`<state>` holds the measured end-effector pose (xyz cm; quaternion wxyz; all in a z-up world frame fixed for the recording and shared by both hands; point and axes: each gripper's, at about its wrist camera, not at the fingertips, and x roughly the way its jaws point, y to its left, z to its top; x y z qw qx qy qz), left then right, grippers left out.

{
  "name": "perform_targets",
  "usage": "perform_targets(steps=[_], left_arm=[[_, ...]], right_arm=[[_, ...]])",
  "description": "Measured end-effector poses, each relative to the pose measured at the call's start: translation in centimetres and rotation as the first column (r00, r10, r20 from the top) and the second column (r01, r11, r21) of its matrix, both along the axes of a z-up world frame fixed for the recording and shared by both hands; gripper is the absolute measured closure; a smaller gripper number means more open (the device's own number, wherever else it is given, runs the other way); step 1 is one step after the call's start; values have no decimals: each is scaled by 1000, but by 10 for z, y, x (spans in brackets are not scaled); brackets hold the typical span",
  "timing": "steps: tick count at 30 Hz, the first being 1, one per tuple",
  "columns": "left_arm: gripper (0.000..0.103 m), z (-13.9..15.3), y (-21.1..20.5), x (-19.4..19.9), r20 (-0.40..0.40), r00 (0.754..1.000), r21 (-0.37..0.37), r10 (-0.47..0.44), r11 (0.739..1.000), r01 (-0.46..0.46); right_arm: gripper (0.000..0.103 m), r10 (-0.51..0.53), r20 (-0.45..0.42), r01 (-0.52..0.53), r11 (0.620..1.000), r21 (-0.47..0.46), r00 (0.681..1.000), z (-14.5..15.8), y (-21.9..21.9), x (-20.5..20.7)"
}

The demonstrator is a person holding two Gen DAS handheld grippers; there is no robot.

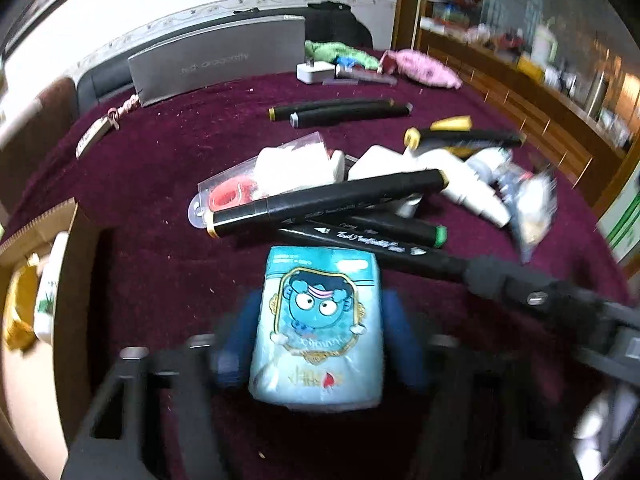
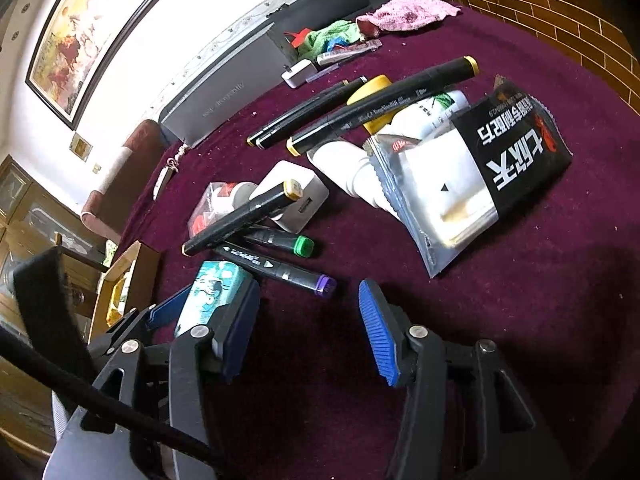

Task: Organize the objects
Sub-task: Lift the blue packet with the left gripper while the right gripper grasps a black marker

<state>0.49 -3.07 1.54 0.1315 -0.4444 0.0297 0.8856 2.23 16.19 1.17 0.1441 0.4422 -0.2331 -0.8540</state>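
The tabletop (image 1: pixel 168 152), covered in maroon cloth, carries scattered items. A grey case (image 1: pixel 218 62) stands at the far edge. A cardboard box (image 1: pixel 44 232) sits at the near left and already holds some items; judged the likely destination. A black-and-silver pouch (image 2: pixel 480 184) lies to the right, over white bottles (image 2: pixel 352 168). Black markers (image 1: pixel 328 204) lie crossed in the middle.

The left gripper (image 1: pixel 316 336) is clamped on the blue packet (image 1: pixel 318 328), held upright between its blue pads just near of the markers. The right gripper (image 2: pixel 310 320) hovers empty with jaws wide over bare cloth, beside the left.

Procedure, as judged: keep the clamp firm, since the packet looks soft. Raise it above the markers before travelling left. Keep the right gripper out of the path. Release only once inside the box.
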Motion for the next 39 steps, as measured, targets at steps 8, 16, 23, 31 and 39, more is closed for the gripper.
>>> perform_targets(steps=[8, 16, 23, 31, 39], left_arm=[[60, 4, -44, 24, 12, 993, 175, 119, 977, -119], [58, -2, -55, 25, 13, 992, 244, 127, 961, -127], [58, -3, -60, 26, 19, 991, 280, 132, 951, -132], [58, -3, -68, 23, 33, 990, 349, 135, 927, -138], [58, -4, -71, 23, 39, 989, 371, 140, 917, -145]], right_arm=[[48, 9, -13, -8, 999, 50, 1000, 1, -7, 0], [47, 84, 16, -84, 996, 40, 996, 20, -20, -5], [47, 219, 7, -218, 969, 113, 976, 60, -66, -60], [45, 393, 266, -383, 919, -93, 880, 16, -100, -104], [46, 389, 228, -403, 915, 13, 892, 27, -102, -83]])
